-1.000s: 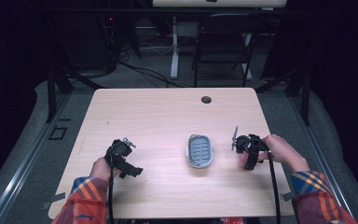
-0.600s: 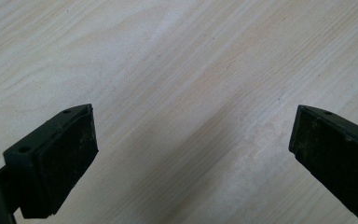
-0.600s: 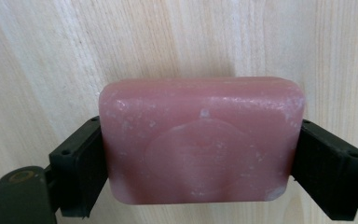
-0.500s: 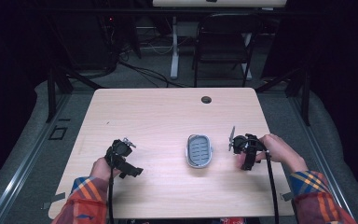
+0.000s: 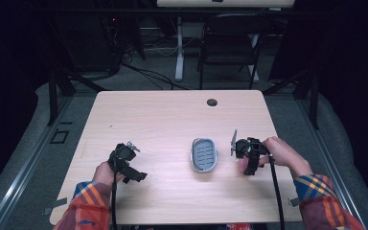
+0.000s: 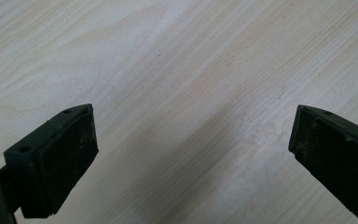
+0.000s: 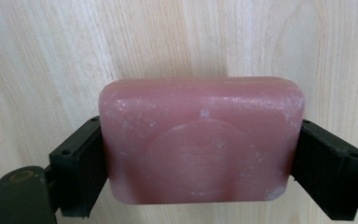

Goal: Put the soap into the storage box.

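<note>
Soap bar (image 7: 201,140), pink, is clamped between the right gripper (image 5: 246,154) jaws, which has shifted inward toward the grey soap dish (image 5: 204,154) over the last second; likely the bar goes there next. Dish sits mid-table (image 5: 172,115), looks empty, just beside that gripper. Left gripper (image 5: 123,160) hasn't moved, jaws spread wide over bare wood, gripping nothing.

A soap dish (image 5: 204,155) lies on the bench (image 5: 172,120), right of centre. The right gripper (image 5: 243,154) sits just right of it, a bar of soap (image 7: 200,140) between its fingers (image 7: 81,172). The left gripper (image 5: 127,165) is well apart, near the bench's left front.
</note>
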Motion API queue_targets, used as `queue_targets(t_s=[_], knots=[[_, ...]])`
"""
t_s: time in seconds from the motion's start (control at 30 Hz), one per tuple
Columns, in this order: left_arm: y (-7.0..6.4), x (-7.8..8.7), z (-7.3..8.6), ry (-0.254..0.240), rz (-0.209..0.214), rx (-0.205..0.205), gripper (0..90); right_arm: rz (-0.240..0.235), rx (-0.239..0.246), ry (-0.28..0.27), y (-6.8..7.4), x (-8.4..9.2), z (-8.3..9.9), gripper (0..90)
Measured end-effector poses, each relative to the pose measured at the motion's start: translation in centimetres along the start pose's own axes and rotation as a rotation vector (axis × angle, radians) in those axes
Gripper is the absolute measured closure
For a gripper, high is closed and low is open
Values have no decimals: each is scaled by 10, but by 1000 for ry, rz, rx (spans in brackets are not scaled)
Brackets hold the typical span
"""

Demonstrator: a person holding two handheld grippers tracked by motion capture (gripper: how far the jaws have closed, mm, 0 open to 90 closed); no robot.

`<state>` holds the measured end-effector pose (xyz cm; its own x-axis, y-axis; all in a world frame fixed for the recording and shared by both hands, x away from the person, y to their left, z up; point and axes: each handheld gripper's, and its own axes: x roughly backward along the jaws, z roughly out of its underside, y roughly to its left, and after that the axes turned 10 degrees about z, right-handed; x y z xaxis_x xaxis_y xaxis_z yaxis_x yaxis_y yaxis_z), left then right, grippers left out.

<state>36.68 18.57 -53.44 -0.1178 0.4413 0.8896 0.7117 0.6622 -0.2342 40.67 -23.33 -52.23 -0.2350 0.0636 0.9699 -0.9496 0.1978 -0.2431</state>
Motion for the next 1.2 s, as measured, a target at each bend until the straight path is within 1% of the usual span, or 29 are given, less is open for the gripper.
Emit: queue_targets(t_s=[0.1, 0.13, 0.27, 0.4, 0.57, 0.63, 0.73, 0.8, 0.87, 1.2], knots=[[0, 0, 0, 0, -2, -3, 10, -6, 8, -6, 0, 1, -5, 131], [0, 0, 0, -2, -1, 0, 10, -3, 19, -3, 0, 2, -7, 131], [0, 1, 0, -3, 0, 0, 11, -6, 18, -12, 1, 3, -11, 131], [0, 0, 0, -1, 0, -3, 11, -5, 37, -14, 2, 4, -17, 131], [0, 0, 0, -1, 3, -2, 11, -24, 46, -21, 2, 7, -23, 132], [0, -1, 0, 1, 4, -2, 11, -23, 46, -26, 2, 7, -25, 131], [0, -1, 0, 0, 4, -1, 11, -18, 59, -24, 1, 9, -28, 132], [0, -1, 0, 1, 3, -2, 11, -19, 58, -22, 0, 10, -29, 131], [0, -1, 0, 1, 4, -1, 11, -18, 57, -32, 0, 11, -30, 131], [-1, -3, -2, 5, 7, -7, 12, -13, 69, -32, -5, 19, -36, 132]])
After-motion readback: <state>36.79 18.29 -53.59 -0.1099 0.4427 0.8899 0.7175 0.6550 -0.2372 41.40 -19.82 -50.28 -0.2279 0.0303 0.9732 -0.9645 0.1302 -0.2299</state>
